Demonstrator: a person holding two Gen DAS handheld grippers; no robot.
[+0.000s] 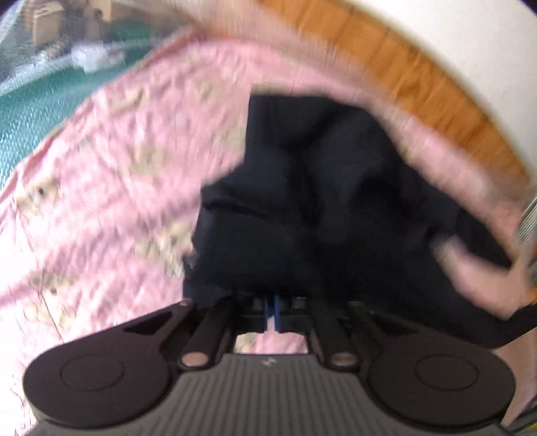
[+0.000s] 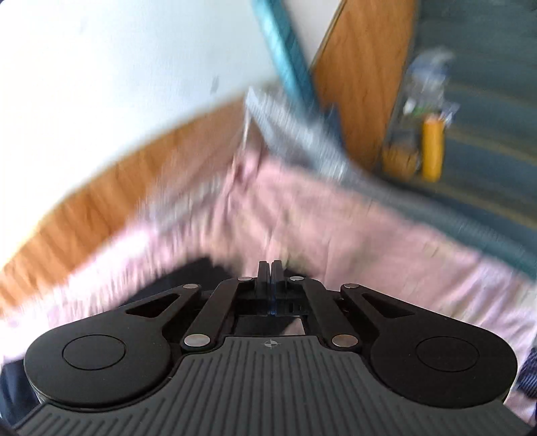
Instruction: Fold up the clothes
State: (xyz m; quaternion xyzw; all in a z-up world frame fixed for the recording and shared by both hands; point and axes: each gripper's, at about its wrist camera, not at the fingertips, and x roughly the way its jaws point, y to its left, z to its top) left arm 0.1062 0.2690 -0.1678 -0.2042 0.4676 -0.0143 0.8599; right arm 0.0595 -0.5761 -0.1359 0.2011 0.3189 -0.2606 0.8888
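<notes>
**Dark garment pinched over a pink bedspread, both views blurred**

Left wrist view: the left gripper has its jaws pressed together on the near edge of one dark navy garment, which bunches in folds straight ahead of the fingers. The garment lies on a pink patterned bedspread that fills the left half of the view and curves around the cloth's far side. Beyond the bedspread's far edge runs a wooden board against a white wall. To the upper left, past the bedspread's edge, is a green floor with cardboard boxes on it. The bare bedspread to the left is the widest free surface.

Right wrist view: the right gripper has its jaws pressed together; whether any cloth sits between them I cannot tell. A patch of dark fabric shows at lower left of the gripper. The bedspread stretches ahead and to the right, uncluttered. At its far corner stands a grey ribbed object, too blurred to identify. On the floor beyond, one orange bottle stands upright.
</notes>
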